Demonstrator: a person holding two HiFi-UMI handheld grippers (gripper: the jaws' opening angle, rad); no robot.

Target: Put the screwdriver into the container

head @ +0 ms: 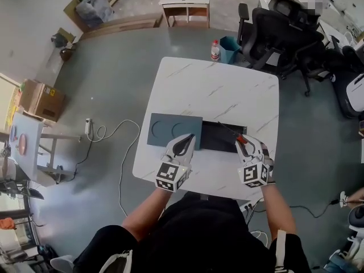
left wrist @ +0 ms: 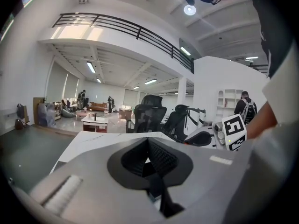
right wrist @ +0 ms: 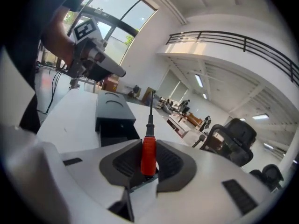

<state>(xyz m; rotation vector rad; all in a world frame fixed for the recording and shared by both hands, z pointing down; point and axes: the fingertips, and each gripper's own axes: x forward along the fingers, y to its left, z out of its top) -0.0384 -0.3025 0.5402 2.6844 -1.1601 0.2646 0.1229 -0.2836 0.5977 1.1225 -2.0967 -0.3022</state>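
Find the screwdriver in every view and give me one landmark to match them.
Head view: screwdriver right of centre, at the dark container's right end.
Left gripper view: not visible.
Right gripper view: lower centre, red handle low, shaft pointing up.
Shared landmark: the white table.

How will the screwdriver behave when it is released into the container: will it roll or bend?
Likely stiff: the screwdriver shaft stands straight out of the right gripper. Its round red handle may roll, though the container walls should stop it.
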